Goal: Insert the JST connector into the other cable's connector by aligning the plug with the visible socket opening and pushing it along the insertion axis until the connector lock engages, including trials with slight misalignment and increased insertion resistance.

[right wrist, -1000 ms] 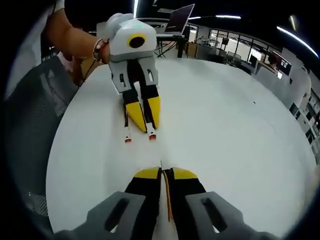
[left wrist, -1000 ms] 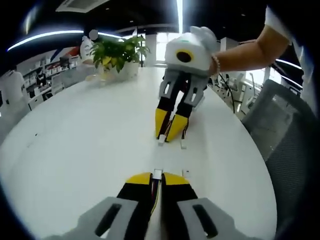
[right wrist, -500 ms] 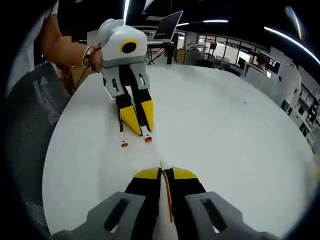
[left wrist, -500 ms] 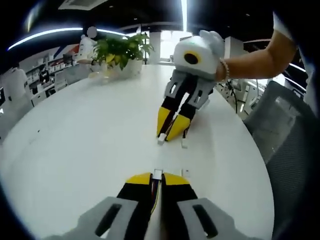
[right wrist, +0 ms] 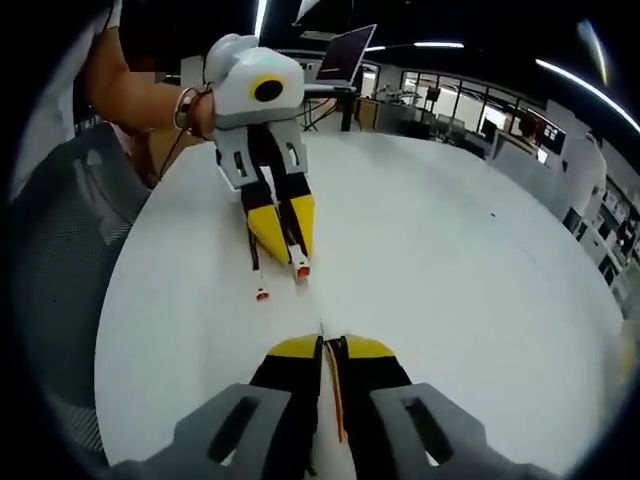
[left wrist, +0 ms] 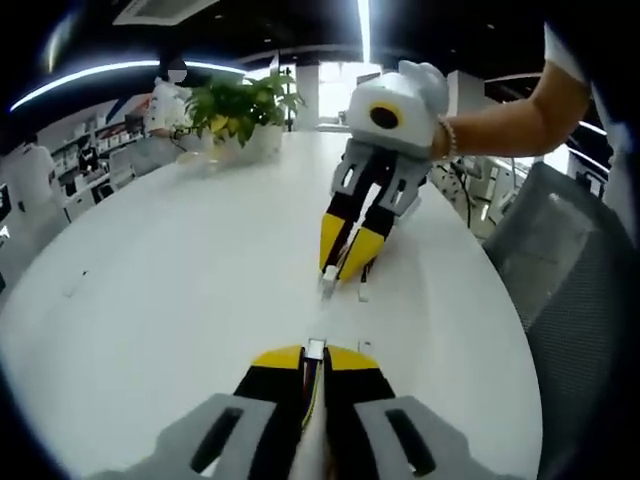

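My left gripper (left wrist: 315,356) is shut on a small white JST connector (left wrist: 316,348), whose wires run back between the jaws. Facing it across the white table (left wrist: 170,290), my right gripper (left wrist: 346,262) is shut on the other cable, and that cable's white connector end (left wrist: 328,286) pokes out below its yellow tips. A second loose end (left wrist: 362,294) lies beside it. In the right gripper view, my right gripper (right wrist: 324,346) pinches an orange wire (right wrist: 336,392). Opposite it, the left gripper (right wrist: 290,250) shows a red-tipped connector (right wrist: 301,270) and a trailing end (right wrist: 261,294).
A potted plant (left wrist: 238,105) stands at the table's far side. A grey mesh chair (left wrist: 575,260) sits close to the table edge. The person's forearm (left wrist: 500,110) reaches in over the table. An open laptop (right wrist: 345,50) is on a desk behind.
Both views have shifted a little with the hands. The two grippers stay shut and facing each other, and the gap between the connectors looks slightly narrower.
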Motion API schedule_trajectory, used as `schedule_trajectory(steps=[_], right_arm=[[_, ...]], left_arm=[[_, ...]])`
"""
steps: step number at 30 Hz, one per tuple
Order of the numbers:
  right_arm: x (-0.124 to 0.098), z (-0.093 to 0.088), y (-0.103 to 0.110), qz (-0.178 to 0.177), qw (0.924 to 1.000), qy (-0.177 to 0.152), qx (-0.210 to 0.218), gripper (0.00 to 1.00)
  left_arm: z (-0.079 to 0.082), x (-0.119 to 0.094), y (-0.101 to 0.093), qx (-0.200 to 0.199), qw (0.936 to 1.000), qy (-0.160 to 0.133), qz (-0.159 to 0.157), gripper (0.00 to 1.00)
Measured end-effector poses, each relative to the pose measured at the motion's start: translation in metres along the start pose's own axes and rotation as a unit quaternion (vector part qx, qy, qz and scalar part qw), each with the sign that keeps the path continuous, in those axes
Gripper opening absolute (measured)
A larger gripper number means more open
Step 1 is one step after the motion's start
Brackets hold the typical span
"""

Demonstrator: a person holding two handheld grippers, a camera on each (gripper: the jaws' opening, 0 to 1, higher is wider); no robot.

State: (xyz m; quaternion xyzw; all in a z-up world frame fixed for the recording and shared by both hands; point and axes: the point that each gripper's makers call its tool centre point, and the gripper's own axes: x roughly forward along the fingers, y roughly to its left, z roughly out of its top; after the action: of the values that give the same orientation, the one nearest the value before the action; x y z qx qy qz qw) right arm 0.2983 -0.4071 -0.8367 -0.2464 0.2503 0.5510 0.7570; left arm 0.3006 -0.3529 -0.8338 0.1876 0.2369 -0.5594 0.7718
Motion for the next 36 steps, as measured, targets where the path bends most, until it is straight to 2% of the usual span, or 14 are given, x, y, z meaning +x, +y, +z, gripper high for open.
schedule_trajectory(steps=[13,25,36], right_arm=[[-0.007,0.030,0.013,0.004,0.9987,-0.005,-0.050,0.04],[-0.003,0.039,0.019,0.006,0.9966,0.002,-0.082,0.04],[0.000,0.044,0.021,0.007,0.9961,-0.001,-0.088,0.04]], left_arm=[[0.013,-0.013,-0.011,0.048,0.9988,0.009,0.004,0.01],[0.024,-0.016,-0.012,0.057,0.9983,-0.001,0.010,0.01],[0.031,-0.019,-0.013,0.061,0.9980,-0.010,0.014,0.01]])
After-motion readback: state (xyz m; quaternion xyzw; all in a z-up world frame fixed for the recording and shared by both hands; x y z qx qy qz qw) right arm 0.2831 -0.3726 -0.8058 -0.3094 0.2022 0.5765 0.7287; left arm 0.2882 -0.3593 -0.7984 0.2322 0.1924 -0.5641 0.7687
